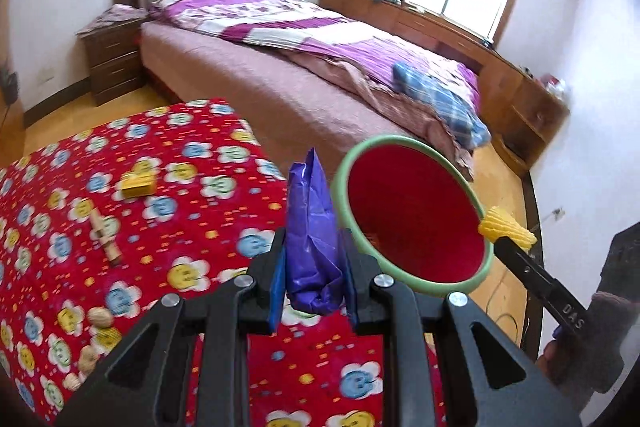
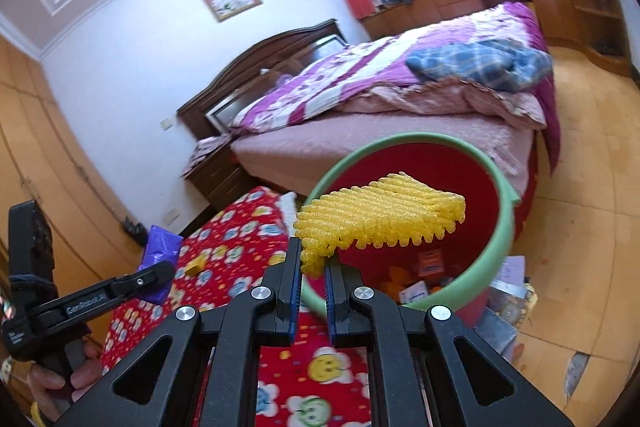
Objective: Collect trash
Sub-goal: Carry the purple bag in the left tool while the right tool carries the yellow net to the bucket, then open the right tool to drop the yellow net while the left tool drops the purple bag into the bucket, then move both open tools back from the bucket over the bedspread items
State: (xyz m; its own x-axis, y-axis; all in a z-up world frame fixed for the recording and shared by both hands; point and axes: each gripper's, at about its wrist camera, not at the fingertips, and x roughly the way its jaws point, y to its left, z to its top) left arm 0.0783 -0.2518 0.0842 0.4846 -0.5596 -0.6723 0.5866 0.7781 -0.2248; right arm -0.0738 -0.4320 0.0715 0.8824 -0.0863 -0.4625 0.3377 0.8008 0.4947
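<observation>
My left gripper is shut on a crumpled purple wrapper, held above the red flowered tablecloth just left of the bin. The red bin with a green rim stands off the table's right edge. My right gripper is shut on a yellow foam net, which hangs over the bin's open mouth; paper and small boxes lie inside. In the left wrist view the foam net shows at the bin's right rim. The left gripper with its purple wrapper appears at left.
On the cloth lie a yellow box, a wooden stick piece and nuts. A large bed fills the room behind, with a nightstand and wooden cabinets. Boxes and papers sit on the floor beside the bin.
</observation>
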